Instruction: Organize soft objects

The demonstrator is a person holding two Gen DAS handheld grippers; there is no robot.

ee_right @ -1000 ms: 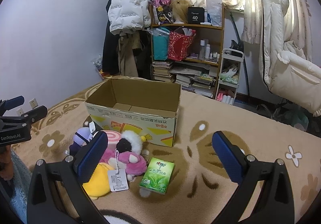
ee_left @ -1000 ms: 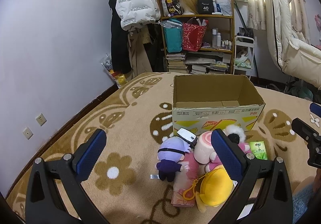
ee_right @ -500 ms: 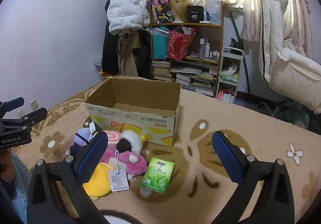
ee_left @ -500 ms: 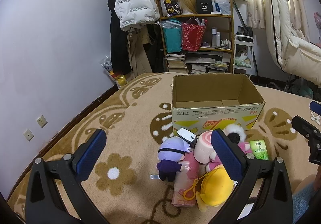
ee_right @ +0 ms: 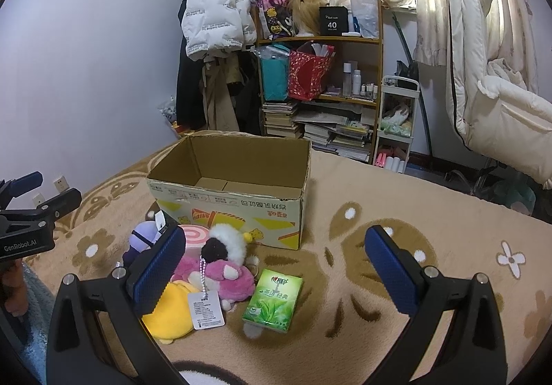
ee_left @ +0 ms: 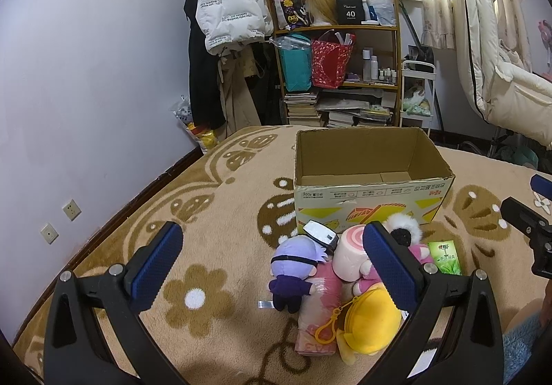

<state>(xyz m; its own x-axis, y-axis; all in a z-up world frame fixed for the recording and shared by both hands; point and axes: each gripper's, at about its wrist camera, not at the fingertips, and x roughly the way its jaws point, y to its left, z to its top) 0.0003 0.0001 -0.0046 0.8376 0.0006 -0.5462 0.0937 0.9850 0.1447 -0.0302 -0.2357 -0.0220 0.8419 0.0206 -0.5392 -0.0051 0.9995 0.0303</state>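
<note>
— Claws, what state?
— My left claw and right claw both gape, holding nothing, above the rug.
— And the soft toys?
— Plush toys lie heaped just beside the cardboard box, tissue pack near them.

Box top open (toys crowd front).

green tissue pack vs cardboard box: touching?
Apart. The right wrist view shows a strip of bare beige carpet between the green tissue pack and the front wall of the open cardboard box.
</note>
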